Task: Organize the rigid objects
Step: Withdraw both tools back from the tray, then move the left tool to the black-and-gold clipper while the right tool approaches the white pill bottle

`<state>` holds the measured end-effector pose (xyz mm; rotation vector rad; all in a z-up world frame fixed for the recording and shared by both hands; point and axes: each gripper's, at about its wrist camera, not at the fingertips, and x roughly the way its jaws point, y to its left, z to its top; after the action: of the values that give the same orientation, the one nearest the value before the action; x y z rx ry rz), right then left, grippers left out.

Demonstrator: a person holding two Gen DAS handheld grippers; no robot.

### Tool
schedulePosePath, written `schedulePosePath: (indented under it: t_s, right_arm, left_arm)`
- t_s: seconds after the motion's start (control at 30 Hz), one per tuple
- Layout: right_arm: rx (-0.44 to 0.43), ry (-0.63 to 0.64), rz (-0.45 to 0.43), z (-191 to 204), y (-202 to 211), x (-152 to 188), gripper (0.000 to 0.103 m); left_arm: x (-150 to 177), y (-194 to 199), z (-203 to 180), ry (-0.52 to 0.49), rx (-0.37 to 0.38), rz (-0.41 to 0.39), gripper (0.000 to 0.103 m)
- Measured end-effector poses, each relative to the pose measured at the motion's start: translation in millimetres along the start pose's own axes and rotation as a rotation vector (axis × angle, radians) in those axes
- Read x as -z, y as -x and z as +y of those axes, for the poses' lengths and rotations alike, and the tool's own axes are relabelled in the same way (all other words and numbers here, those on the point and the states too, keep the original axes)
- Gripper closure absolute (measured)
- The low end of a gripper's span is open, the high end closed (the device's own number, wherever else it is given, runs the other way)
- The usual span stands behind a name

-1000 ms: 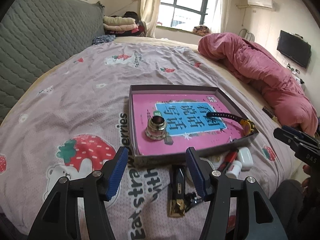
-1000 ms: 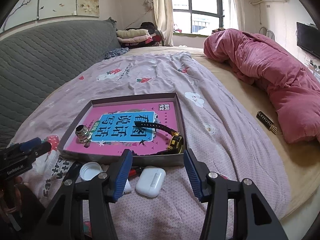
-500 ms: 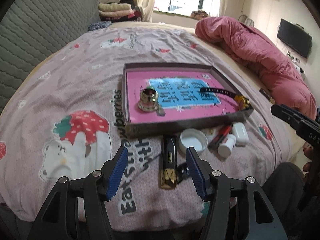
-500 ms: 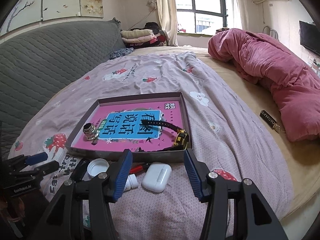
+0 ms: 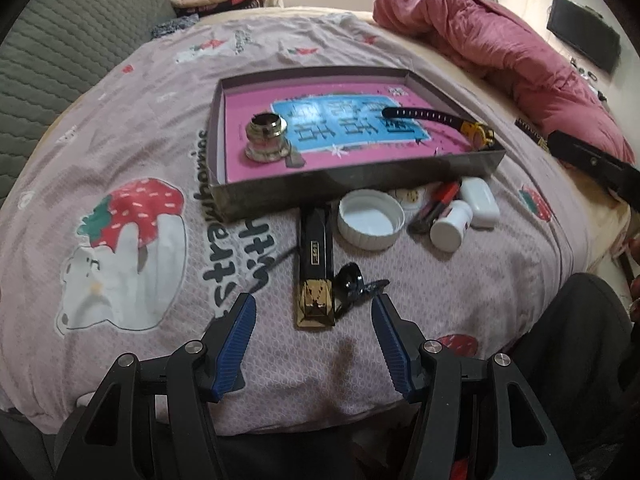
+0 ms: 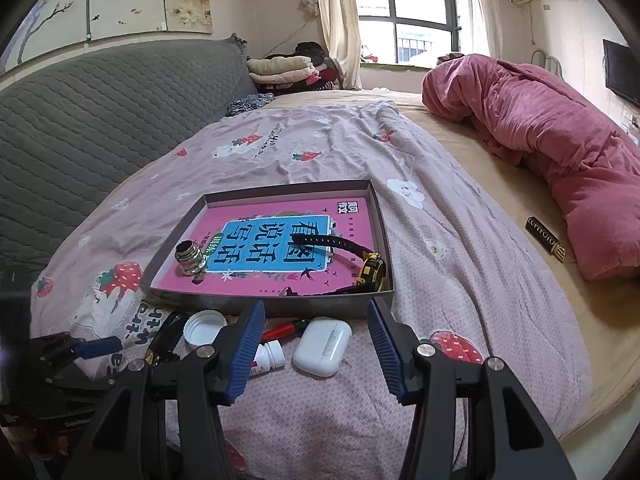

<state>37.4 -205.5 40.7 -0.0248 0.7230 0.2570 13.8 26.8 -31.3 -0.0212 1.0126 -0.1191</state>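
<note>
Now my left gripper (image 5: 312,312) has its jaws wide apart with nothing between them. Just ahead of them lies the black and gold lighter (image 5: 315,264) on the bedsheet (image 5: 120,128), gold end nearest me. Its long side points away from me, toward the tray (image 5: 280,196), so I think the jaws can close across its thin sides. My right gripper (image 6: 316,332) is open and empty too, near the white earbud case (image 6: 322,346). So the left hand is closer to the lighter.
</note>
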Motion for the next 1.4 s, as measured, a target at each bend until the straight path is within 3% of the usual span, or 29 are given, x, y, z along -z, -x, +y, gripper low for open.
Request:
schedulePosePath:
  t_s: [0.27,0.63,1.13,1.4]
  right_arm:
    - [-0.001,-0.011,0.006,-2,-2,1,0.050]
    - [-0.004,-0.019,0.020,-5,-6,3,0.050]
    - [-0.004,-0.017,0.045,-3,-17,9,0.050]
    - [-0.048,0.028,0.101,11,-31,16,0.050]
  left_arm:
    - [-1,-13,14,0.076,0.004,0.047,0.041]
    - [-2,-33,7,0.071,-0.002,0.087,0.041]
    - [-14,-39,32,0.197,0.060,0.035,0.042]
    - [-13,-33,40,0.236,0.085,0.010,0.042]
